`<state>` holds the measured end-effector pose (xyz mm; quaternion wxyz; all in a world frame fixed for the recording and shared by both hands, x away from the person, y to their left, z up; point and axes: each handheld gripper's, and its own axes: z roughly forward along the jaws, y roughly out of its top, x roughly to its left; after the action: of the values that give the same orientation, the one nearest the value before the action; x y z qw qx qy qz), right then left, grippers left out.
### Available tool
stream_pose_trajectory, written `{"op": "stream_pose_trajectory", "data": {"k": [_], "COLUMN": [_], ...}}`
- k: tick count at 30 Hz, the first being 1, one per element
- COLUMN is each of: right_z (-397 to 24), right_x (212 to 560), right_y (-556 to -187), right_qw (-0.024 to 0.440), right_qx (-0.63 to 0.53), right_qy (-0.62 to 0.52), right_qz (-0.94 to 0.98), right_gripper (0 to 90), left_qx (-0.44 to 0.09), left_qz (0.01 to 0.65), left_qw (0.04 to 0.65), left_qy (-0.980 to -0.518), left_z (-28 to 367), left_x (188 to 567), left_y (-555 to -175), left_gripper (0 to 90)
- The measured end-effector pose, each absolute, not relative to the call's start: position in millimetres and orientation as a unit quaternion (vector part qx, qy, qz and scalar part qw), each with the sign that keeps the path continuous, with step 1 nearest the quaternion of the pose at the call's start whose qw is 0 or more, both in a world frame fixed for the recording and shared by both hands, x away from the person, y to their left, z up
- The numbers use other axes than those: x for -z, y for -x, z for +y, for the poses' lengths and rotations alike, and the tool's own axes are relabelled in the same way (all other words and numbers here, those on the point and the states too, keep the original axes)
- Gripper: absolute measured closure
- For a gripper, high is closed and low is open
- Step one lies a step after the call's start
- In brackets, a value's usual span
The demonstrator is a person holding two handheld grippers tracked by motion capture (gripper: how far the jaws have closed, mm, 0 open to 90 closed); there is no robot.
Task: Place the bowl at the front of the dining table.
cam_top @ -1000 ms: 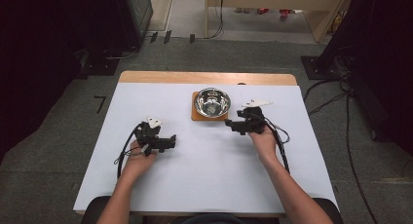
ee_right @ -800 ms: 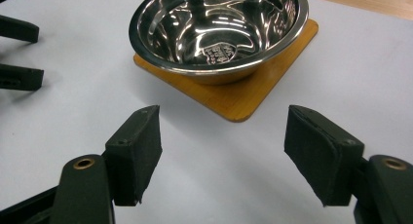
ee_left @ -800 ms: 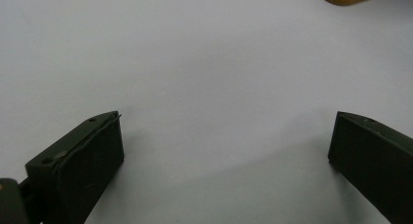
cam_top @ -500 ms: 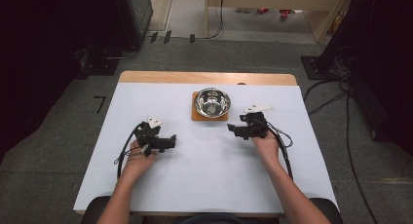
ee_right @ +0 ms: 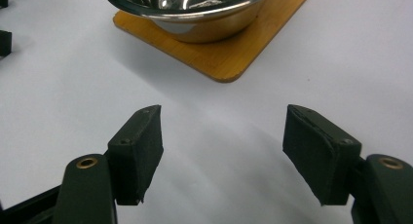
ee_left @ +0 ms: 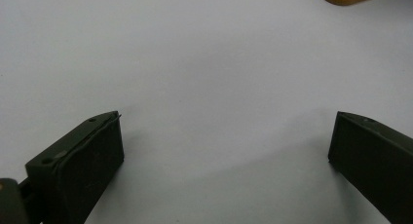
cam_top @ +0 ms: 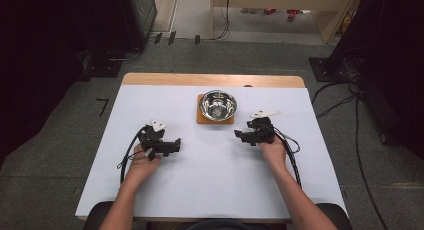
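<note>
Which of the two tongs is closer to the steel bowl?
The right tongs: they sit just off the wooden board under the steel bowl, jaws open toward it. The left tongs lie farther away.

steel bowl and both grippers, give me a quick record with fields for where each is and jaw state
bowl: steel bowl, upright, looks empty, sitting on a wooden board
surface: white table cover
left gripper: left gripper low over the cover, left of the board, jaws open with nothing between them
right gripper: right gripper right of the board and nearer the person, pointing toward it, jaws open with nothing between them
contact: neither gripper touches the bowl or board
</note>
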<state>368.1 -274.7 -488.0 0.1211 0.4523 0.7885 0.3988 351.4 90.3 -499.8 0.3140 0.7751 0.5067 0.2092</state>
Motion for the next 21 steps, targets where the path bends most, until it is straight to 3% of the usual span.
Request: {"op": "stream_pose_trajectory", "data": {"k": [6, 16, 21], "right_z": [-278, -279, -278], "right_x": [495, 498, 502], "right_y": [-370, -369, -366], "right_qw": [0.104, 0.117, 0.123], "right_qx": [-0.393, -0.393, -0.402], "right_qy": [-0.463, -0.441, -0.409], "right_qz": [0.787, 0.799, 0.810], "right_gripper": [30.0, 29.1, 20.3], "left_qx": [-0.209, -0.209, -0.210], "left_qz": [0.507, 0.507, 0.507], "left_qw": [0.314, 0.314, 0.314], "left_qy": [-0.775, -0.775, -0.775], "left_z": [90, 90, 90], "left_x": [500, 500, 500], "left_y": [-351, -351, -351], "left_gripper": [0.0, 0.0, 0.0]}}
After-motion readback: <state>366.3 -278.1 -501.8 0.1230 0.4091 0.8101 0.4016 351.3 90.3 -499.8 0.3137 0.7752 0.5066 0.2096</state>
